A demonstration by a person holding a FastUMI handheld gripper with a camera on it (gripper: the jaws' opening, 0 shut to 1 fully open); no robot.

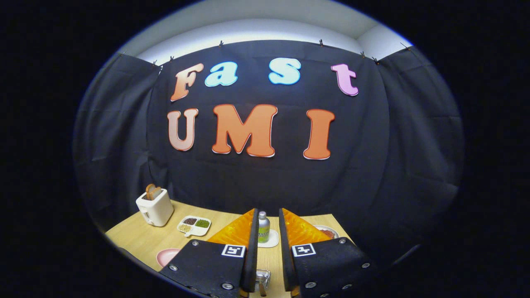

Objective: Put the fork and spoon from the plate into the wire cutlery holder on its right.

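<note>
So the gripper (268, 231) sits low over a light wooden table (136, 238), fingers apart with a narrow gap between them and nothing pinched in there. Low down in that gap, right near the base of the fingers, there's a small shiny metal thing (261, 280). It could be part of the wire cutlery holder or the cutlery, but too little of it shows to call it. Each finger has a little square black-and-white marker on its top.

Just past the fingertips, dead centre in the gap, a small bottle (263, 227) with a green label and a grey cap stands upright on a white coaster (271, 241). There's print on the label, but it's too small to read.

Off beyond the left finger, a pink plate (167, 256) is partly hidden by the finger body, so the fork and spoon can't be made out. Further back on that side sits a white divided dish (194, 226) with dark, green and pale bits in its compartments, then a white toaster (155, 207) with toast (152, 191) poking out the top. Behind the right finger, the rim of another plate (328, 231) peeks out with something reddish on it.
</note>
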